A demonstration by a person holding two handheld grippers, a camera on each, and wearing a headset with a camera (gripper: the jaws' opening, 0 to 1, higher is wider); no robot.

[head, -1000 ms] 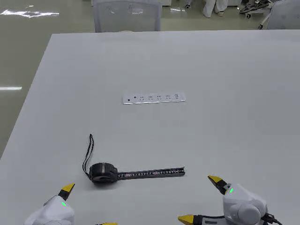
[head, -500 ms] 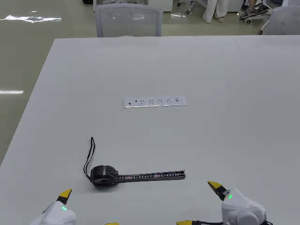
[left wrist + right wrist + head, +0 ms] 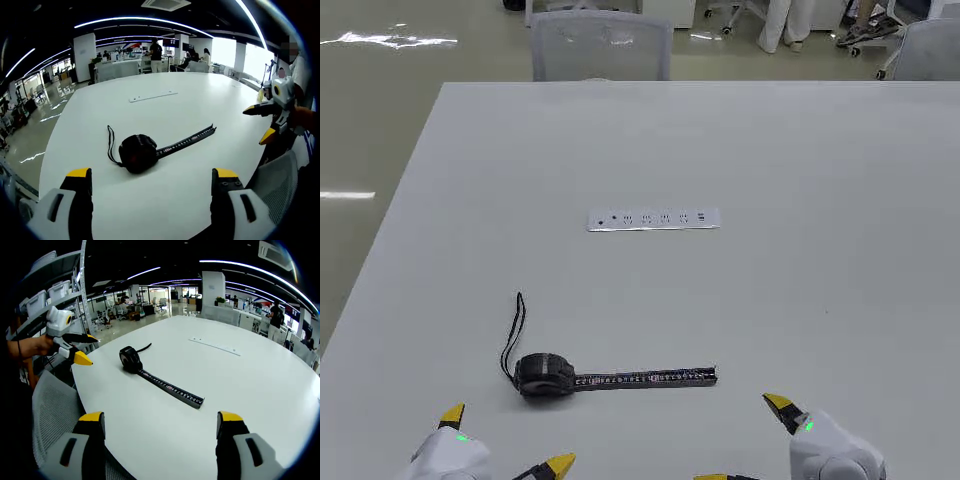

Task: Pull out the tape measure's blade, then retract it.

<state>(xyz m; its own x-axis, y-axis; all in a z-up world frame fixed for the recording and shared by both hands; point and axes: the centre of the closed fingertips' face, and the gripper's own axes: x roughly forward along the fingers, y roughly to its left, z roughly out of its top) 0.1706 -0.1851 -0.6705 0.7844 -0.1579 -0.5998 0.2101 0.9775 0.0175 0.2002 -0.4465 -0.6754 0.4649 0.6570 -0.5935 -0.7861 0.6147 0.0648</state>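
Since a second earlier, my left gripper [image 3: 505, 438] and right gripper [image 3: 744, 440] had drawn slightly back toward me. Both had jaws spread wide, holding nothing. The tape measure [image 3: 542, 374] lay untouched on the white table [image 3: 770, 280] just ahead of them, its blade [image 3: 650, 378] extended toward my right and its strap [image 3: 512, 335] trailing away.

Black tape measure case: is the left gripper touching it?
Apart: the left gripper view shows white table between the left gripper and the black tape measure case.
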